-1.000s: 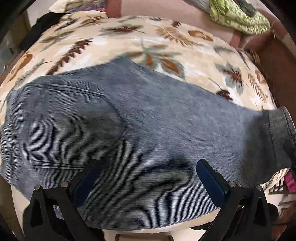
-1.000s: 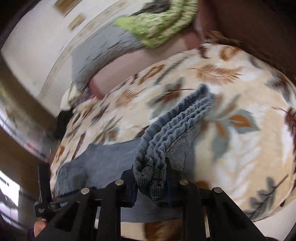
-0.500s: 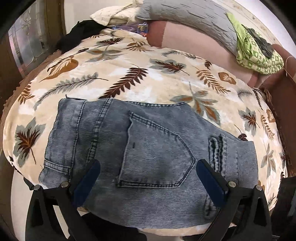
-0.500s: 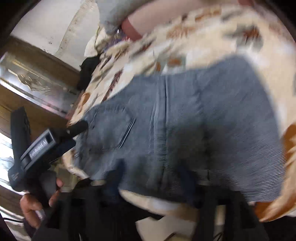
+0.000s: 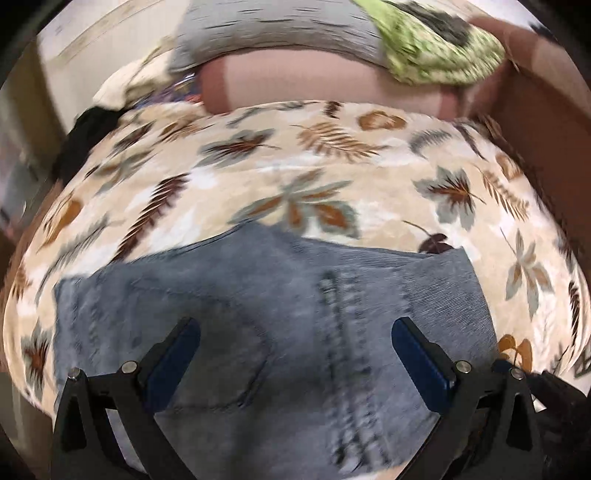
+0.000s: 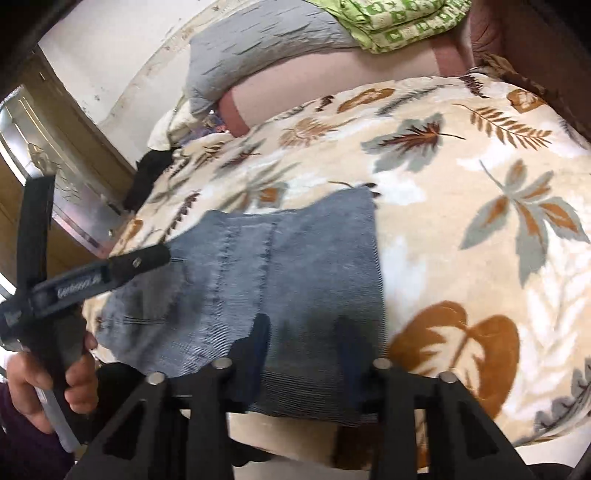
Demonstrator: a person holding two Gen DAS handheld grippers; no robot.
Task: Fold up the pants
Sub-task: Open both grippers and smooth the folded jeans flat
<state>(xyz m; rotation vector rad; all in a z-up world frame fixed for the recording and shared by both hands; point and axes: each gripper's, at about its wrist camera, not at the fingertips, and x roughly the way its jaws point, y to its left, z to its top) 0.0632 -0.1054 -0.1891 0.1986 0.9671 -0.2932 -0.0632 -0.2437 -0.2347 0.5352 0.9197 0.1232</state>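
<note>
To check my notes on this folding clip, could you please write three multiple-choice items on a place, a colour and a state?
1. Where do the folded pants lie?
A. on the leaf-print blanket
B. on the floor
C. on a chair

2. What colour is the bundle at the far end?
A. red
B. green
C. black

3. How stands the left gripper?
A. shut on the pants
B. open above them
C. shut empty

A: the blanket shows all round them. B: green patterned cloth. B: its fingers stand wide apart.
</note>
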